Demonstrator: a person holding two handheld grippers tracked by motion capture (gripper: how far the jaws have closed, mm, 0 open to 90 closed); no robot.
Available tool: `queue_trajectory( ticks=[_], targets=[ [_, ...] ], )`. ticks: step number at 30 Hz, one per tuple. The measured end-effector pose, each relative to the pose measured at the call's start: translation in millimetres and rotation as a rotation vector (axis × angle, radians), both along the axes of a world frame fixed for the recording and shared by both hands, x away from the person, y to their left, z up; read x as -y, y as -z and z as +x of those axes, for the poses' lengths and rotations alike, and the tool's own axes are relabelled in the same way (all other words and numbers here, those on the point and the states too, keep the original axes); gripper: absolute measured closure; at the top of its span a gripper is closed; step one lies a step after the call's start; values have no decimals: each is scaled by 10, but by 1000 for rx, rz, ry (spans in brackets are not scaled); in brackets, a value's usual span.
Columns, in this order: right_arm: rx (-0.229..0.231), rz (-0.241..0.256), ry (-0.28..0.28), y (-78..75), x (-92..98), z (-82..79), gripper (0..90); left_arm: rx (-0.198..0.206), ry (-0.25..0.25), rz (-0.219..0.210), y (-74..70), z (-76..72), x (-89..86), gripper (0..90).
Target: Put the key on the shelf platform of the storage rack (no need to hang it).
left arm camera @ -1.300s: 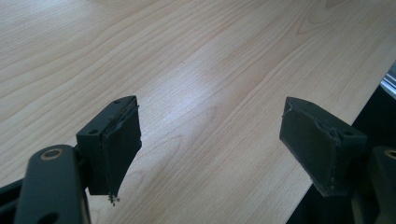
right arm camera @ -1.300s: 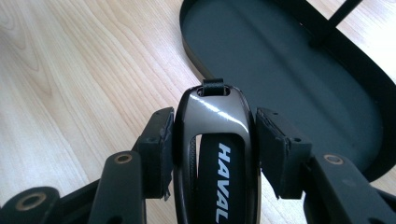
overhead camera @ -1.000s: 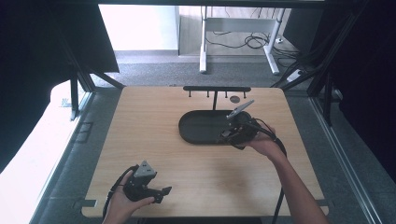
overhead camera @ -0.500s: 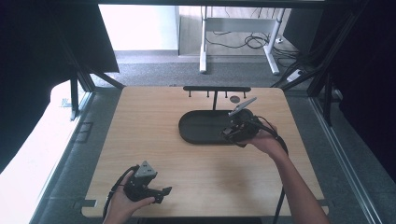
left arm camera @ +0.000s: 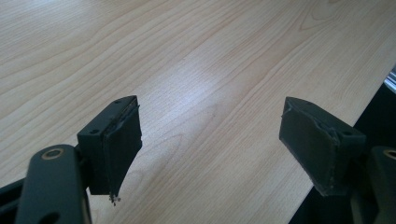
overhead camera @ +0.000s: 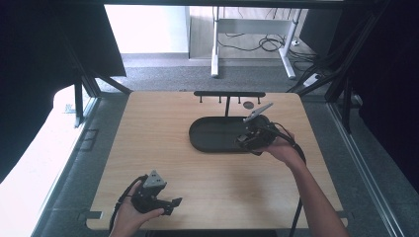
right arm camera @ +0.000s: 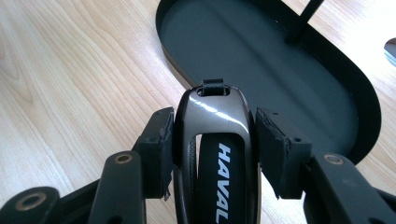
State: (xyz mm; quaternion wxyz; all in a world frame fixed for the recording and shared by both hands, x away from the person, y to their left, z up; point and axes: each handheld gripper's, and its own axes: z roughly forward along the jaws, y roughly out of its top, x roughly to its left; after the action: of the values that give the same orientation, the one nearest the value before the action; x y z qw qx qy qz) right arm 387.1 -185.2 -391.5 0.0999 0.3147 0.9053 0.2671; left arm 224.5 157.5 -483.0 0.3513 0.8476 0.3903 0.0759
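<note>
Light wood-grain tabletop (overhead camera: 163, 148), rectangular, on a dark frame; grey carpet floor around it, cables and white desk legs on the floor past the far edge, a bright white surface off the left side. Black oval tray (overhead camera: 207, 134) sits right of centre toward the far edge, with a thin black post rising at its far rim to a horizontal rack bar (overhead camera: 229, 93) carrying small pegs. A small dark disc (overhead camera: 248, 105) lies on the wood just beyond the tray, near the far right. Right gripper (overhead camera: 245, 140) is at the tray's right end, low over the rim, hand behind it; in the right gripper view its jaws are clamped on both sides of a glossy dark key fob (right arm camera: 217, 144) marked HAVAL, with the fob's loop end pointing into the tray and the tray floor bare ahead of it. Can't tell if the fob touches the rim. Left gripper (overhead camera: 168, 203) is held at the near edge, left of centre, well apart from the tray; in the left gripper view its jaws are spread wide with nothing between them, just bare wood below and the tabletop's edge at right.
</note>
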Motion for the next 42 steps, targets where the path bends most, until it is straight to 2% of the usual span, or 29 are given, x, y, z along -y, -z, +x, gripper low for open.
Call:
queue_trajectory(
  ticks=[9, 18, 22, 29, 42],
  targets=[
    [-2, -12, 6, 54, 34, 7, 501, -7, 6, 9, 17, 5, 14, 214],
    [-15, -53, 19, 181, 33, 17, 501, -5, 9, 14, 29, 8, 14, 213],
    [-18, -67, 25, 230, 48, 15, 500, -12, 20, 38, 53, 14, 21, 211],
    [-30, -78, 32, 321, 89, 4, 500, -16, 28, 44, 66, 20, 28, 211],
    [-33, -86, 26, 388, 94, -10, 500, -31, 26, 56, 144, 55, 24, 208]
  ],
)
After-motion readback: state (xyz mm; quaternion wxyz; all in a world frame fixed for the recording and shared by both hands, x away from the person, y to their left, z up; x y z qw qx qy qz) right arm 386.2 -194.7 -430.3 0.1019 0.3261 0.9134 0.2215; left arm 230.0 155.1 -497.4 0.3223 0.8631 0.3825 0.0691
